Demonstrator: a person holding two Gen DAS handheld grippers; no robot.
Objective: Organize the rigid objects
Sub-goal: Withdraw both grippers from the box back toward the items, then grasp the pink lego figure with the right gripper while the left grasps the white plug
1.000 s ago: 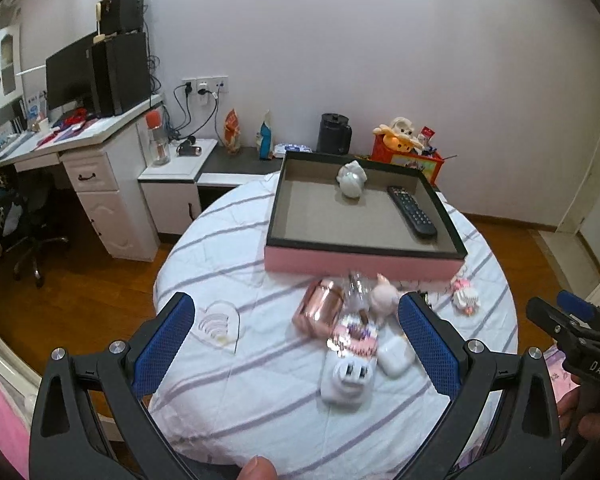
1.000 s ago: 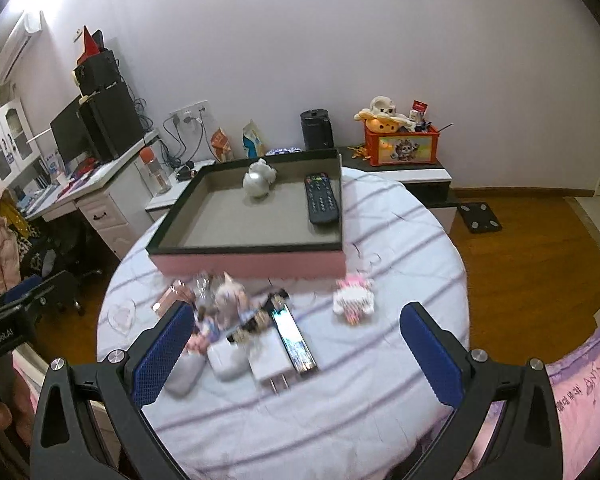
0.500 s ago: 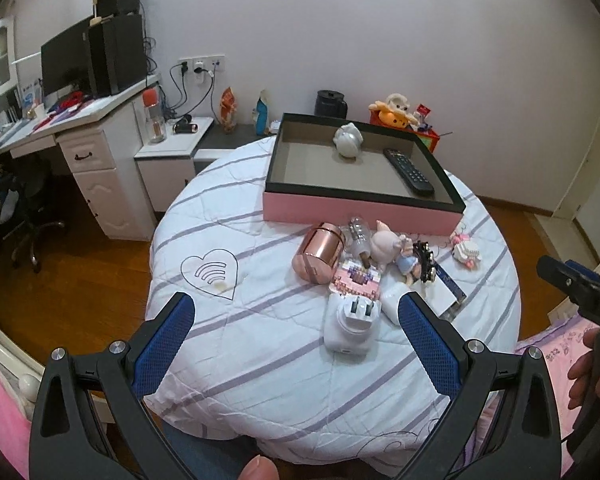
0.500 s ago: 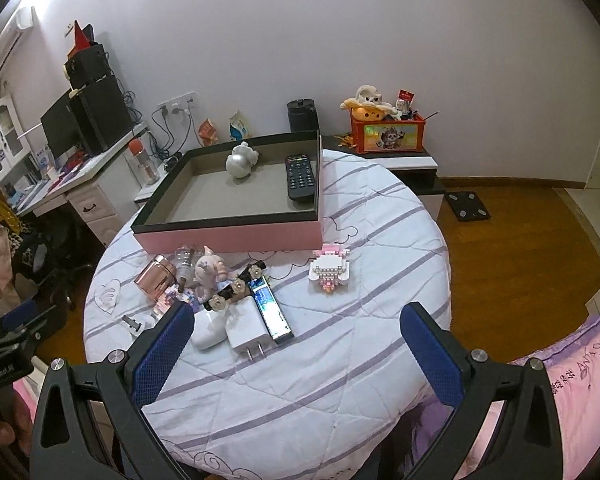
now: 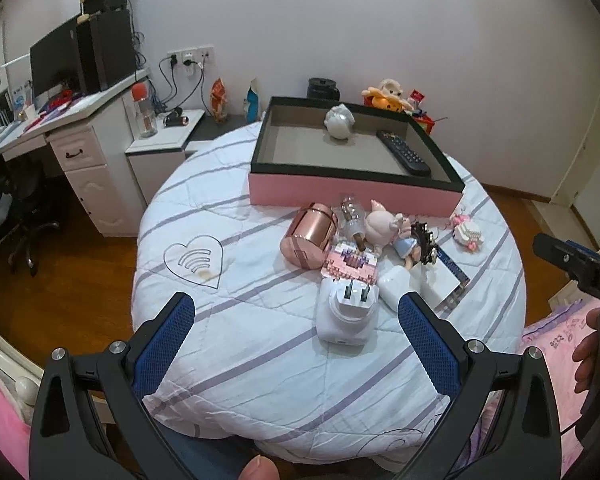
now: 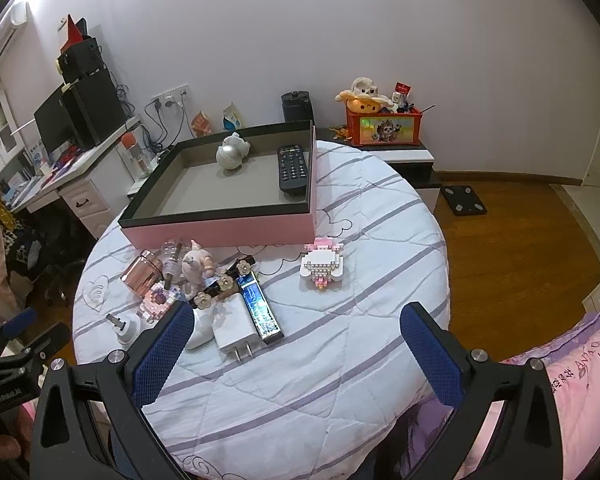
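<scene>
A pink tray [image 5: 352, 192] [image 6: 220, 228] with a dark rim sits at the far side of the round table and holds a black remote [image 5: 404, 152] [image 6: 294, 166] and a silver figurine [image 5: 339, 121] [image 6: 231, 152]. In front of it lie a rose-gold can [image 5: 310, 236], a small glass bottle [image 5: 353, 216], a pink pig figure [image 5: 382, 226], a white plug adapter [image 5: 346, 314], a white charger [image 6: 235, 330], a blue card [image 6: 260, 306] and a pink brick toy [image 6: 322, 264]. My left gripper [image 5: 296, 336] and right gripper [image 6: 298, 344] both hover open over the near edge, holding nothing.
The table wears a white striped cloth [image 5: 240, 280] with a heart print. A white desk with a monitor [image 5: 72, 128] stands left, a low cabinet with an orange toy box [image 6: 382, 128] behind. Pink bedding [image 6: 572, 380] lies at the near right. Wooden floor surrounds the table.
Both grippers have pulled back and risen from the table, so the whole tabletop and its near edge now show. Jaws stayed open; no object moved.
</scene>
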